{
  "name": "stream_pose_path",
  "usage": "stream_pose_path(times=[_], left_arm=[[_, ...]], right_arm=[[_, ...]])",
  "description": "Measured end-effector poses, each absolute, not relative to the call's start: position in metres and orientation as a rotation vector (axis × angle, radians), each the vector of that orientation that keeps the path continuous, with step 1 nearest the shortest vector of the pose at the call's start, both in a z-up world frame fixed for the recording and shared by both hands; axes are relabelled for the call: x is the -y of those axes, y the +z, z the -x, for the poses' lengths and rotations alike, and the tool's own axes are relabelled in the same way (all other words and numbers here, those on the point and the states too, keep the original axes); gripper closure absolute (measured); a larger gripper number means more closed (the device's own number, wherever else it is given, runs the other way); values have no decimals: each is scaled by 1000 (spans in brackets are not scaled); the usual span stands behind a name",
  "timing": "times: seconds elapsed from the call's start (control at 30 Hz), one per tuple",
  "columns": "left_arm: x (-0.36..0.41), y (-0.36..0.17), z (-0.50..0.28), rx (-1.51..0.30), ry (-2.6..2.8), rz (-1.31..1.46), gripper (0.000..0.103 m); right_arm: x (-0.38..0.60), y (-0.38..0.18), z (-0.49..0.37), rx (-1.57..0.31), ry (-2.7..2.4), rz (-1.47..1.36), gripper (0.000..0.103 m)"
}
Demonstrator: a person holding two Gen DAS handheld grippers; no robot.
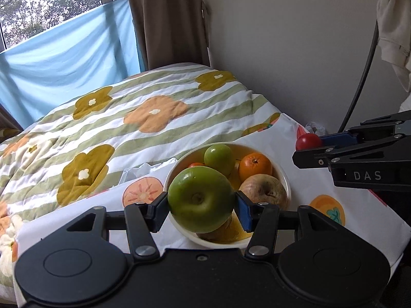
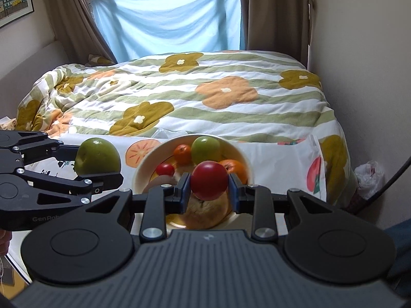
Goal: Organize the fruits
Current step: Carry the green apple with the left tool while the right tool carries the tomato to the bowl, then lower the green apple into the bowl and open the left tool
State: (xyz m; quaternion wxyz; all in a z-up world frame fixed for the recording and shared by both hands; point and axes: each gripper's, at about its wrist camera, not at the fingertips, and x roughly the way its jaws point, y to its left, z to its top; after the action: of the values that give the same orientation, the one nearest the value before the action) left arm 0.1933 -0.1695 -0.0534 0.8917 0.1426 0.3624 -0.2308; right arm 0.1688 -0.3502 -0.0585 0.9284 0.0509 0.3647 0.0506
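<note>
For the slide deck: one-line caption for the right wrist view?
Right gripper clamps a red fruit above the bowl.

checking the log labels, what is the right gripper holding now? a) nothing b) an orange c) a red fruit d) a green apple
c: the right gripper has its jaws closed on the red fruit above the bowl, while the green apple sits in the left gripper.

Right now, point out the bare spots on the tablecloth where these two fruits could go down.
Bare tablecloth lies right of the bowl, below the right gripper holding the red fruit. More lies left of the bowl, beside the printed persimmon. The bowl is crowded. The left gripper holds the green apple.
</note>
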Motion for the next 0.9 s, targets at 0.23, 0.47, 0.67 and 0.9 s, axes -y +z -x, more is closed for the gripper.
stream_pose_path(times=[0.23, 0.47, 0.67, 0.9], left_arm=[[199, -78, -232, -800, -458, -291, 45], [217, -99, -262, -860, -445, -269, 45], [223, -112, -277, -917, -428, -237, 45], [222, -116, -278, -939, -423, -188, 32]], right_arm=[[373, -78, -205, -776, 141, -112, 57], [386, -94, -225, -801, 169, -113, 57], [394, -103, -236, -811, 183, -130, 57], [396, -106, -241, -815, 190, -137, 57]])
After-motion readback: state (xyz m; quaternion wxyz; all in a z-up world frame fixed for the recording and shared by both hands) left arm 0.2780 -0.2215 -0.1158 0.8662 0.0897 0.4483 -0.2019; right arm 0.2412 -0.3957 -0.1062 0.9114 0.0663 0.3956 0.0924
